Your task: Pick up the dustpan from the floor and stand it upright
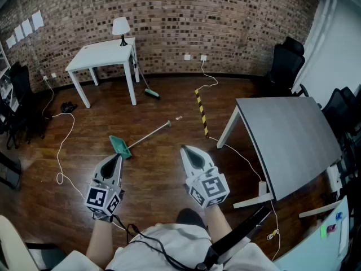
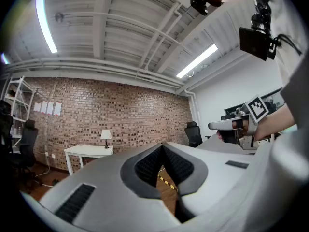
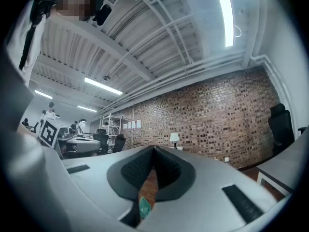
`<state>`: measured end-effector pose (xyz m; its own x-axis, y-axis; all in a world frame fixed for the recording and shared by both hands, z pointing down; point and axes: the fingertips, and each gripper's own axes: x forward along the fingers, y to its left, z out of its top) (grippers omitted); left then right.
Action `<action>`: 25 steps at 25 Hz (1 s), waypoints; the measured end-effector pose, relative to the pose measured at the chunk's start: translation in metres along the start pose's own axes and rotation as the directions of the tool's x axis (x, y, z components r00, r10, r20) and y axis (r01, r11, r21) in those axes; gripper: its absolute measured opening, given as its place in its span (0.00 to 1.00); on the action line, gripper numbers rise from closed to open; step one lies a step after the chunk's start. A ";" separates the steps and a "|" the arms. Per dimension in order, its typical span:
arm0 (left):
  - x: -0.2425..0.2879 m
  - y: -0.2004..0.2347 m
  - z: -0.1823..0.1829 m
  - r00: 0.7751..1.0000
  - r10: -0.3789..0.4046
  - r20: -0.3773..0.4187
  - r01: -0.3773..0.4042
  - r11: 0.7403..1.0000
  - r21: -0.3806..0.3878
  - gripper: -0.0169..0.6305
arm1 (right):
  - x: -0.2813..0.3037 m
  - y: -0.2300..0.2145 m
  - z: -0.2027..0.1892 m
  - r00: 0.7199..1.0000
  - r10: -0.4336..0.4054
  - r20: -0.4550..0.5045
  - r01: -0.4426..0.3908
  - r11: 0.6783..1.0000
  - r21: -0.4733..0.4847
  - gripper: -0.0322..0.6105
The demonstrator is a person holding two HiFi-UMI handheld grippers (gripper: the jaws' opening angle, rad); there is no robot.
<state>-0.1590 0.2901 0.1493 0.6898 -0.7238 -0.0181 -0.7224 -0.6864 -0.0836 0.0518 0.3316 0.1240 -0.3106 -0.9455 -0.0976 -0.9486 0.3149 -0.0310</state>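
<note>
green plastic dustpan (image 1: 120, 145) with long pale handle flat on wood floor (image 1: 161, 165), ahead-below left gripper (image 1: 117, 160). left, right gripper (image 1: 188, 151) both clenched, empty.

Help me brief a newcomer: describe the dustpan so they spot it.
Find the white table by the brick wall. On the floor before it lies the dustpan: green pan, long pale handle, unlike the broom propped at the table.

The dustpan (image 1: 120, 146) lay on the floor (image 1: 151, 169); behind it stood 1 table (image 1: 101, 55) bearing a lamp (image 1: 120, 30), and a desk (image 1: 287, 134) stood to its right.
</note>
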 end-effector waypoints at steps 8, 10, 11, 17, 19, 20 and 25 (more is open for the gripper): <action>0.025 0.022 0.000 1.000 -0.015 0.016 0.015 1.000 0.015 0.02 | 0.034 -0.013 -0.013 0.999 -0.033 -0.020 0.033 0.999 -0.001 0.03; 0.036 0.030 -0.005 1.000 -0.016 0.011 0.016 1.000 0.015 0.02 | 0.047 -0.018 -0.017 0.999 -0.033 -0.031 0.032 0.999 -0.024 0.03; 0.043 0.035 -0.009 1.000 -0.016 0.006 0.016 1.000 0.017 0.02 | 0.055 -0.021 -0.020 0.999 -0.030 -0.037 0.028 0.999 -0.042 0.03; 0.109 0.080 -0.022 1.000 0.006 -0.023 -0.005 1.000 0.028 0.02 | 0.121 -0.066 -0.033 1.000 -0.003 -0.025 0.002 0.998 -0.055 0.03; 0.138 0.095 -0.023 1.000 0.015 -0.024 -0.014 0.999 0.030 0.02 | 0.147 -0.090 -0.037 0.999 -0.002 -0.039 0.000 0.998 -0.055 0.03; 0.153 0.101 -0.022 1.000 0.017 -0.020 -0.016 0.999 0.031 0.02 | 0.161 -0.103 -0.037 0.999 -0.003 -0.042 0.001 0.999 -0.053 0.03; 0.238 0.131 -0.008 0.999 0.044 -0.016 -0.044 0.999 0.024 0.02 | 0.227 -0.173 -0.028 0.999 0.018 -0.048 -0.021 0.999 -0.044 0.03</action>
<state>-0.0896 0.0273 0.1423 0.6562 -0.7546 -0.0056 -0.7507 -0.6520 -0.1066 0.1441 0.0601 0.1354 -0.3306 -0.9424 -0.0505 -0.9438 0.3302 0.0149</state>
